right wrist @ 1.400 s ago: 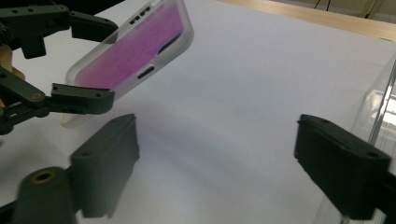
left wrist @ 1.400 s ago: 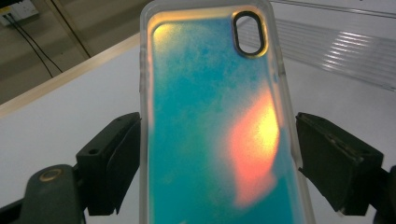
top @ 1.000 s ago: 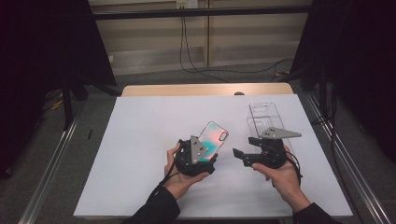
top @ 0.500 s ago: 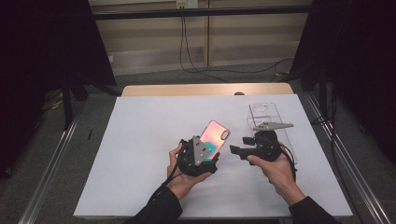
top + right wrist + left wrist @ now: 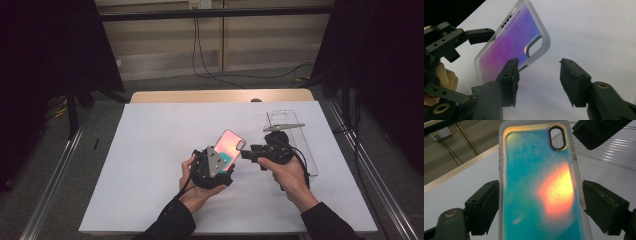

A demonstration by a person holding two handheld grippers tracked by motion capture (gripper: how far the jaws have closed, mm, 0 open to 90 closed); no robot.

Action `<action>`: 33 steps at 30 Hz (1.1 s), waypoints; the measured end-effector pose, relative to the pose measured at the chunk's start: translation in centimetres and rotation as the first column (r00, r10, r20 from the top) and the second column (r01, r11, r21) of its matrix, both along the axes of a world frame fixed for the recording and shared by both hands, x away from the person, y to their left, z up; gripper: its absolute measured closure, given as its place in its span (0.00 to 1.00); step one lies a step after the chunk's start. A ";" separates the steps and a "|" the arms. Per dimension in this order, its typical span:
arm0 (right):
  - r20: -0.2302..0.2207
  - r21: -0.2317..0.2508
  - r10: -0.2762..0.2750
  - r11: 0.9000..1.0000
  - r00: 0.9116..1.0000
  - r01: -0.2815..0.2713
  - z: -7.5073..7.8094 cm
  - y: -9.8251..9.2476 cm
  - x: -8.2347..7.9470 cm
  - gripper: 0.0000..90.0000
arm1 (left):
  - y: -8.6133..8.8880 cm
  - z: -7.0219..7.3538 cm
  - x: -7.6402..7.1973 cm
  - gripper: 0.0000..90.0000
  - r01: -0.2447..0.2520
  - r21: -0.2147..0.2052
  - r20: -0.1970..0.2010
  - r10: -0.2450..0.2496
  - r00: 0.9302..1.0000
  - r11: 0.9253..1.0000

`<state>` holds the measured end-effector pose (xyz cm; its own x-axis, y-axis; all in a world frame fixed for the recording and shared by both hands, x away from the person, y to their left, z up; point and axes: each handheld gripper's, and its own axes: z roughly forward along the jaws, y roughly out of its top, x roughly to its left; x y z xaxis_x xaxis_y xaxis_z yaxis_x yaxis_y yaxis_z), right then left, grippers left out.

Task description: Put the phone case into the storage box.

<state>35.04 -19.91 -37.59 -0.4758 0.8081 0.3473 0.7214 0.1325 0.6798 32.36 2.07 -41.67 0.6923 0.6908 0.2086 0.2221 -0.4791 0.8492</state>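
White sheeting covers the table (image 5: 150, 165) under my forearms, which come in from the near edge. My left gripper (image 5: 214, 167) is tilted up and away, its jaws clamped on the long edges of an iridescent teal-and-orange phone case with a frosted clear rim (image 5: 229, 146), held off the table. My right gripper (image 5: 248, 154) points sideways at the case's camera-cutout corner; its jaws have just been closing, yet stand apart with nothing pinched. The right gripper view shows the case (image 5: 511, 47) purple; the left gripper view shows it (image 5: 536, 190) teal and orange. A clear plastic tray (image 5: 305, 145) lies just behind my right hand; I cannot tell its contents.
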 end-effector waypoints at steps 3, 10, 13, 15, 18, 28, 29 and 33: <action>-0.016 0.017 -0.007 1.000 1.000 0.007 -0.1 0.1 0.2 0.62 | 0.0 0.0 0.0 0.19 0.001 0.003 0.003 -0.001 1.000 1.000; -0.043 0.013 -0.036 0.999 0.998 0.037 0.2 0.4 0.7 0.69 | -0.2 0.0 -0.1 0.19 0.006 0.008 0.002 -0.006 1.000 1.000; -0.058 0.022 -0.035 0.999 0.998 0.036 0.2 0.7 0.9 0.71 | -0.3 -0.1 -0.2 0.19 0.005 0.015 0.007 -0.005 1.000 1.000; -0.067 0.019 -0.042 0.999 0.997 0.043 0.1 0.9 0.9 0.72 | -0.4 -0.2 -0.3 0.19 0.008 0.015 0.006 -0.008 1.000 1.000; -0.077 0.034 -0.047 0.998 0.996 0.050 -0.1 0.9 1.0 0.75 | -0.4 -0.3 -0.3 0.19 0.004 0.014 0.010 -0.004 1.000 1.000; -0.118 0.057 -0.084 0.994 0.990 0.091 -0.5 0.9 1.3 0.77 | -0.6 -0.6 -0.2 0.19 -0.002 0.029 0.011 0.002 1.000 1.000; -0.117 0.056 -0.085 0.994 0.989 0.092 -0.5 0.9 1.3 0.78 | -0.6 -0.6 -0.2 0.19 -0.005 0.025 0.013 0.004 1.000 1.000; -0.111 0.065 -0.093 0.993 0.989 0.100 -0.5 0.9 1.3 0.78 | -0.7 -0.5 -0.1 0.19 0.003 0.027 0.020 -0.004 1.000 1.000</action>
<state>36.31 -19.04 -38.11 -0.3534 0.8203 0.4497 0.7980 0.0135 0.6025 32.24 1.42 -42.21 0.6902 0.6822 0.2413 0.2033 -0.5029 0.8401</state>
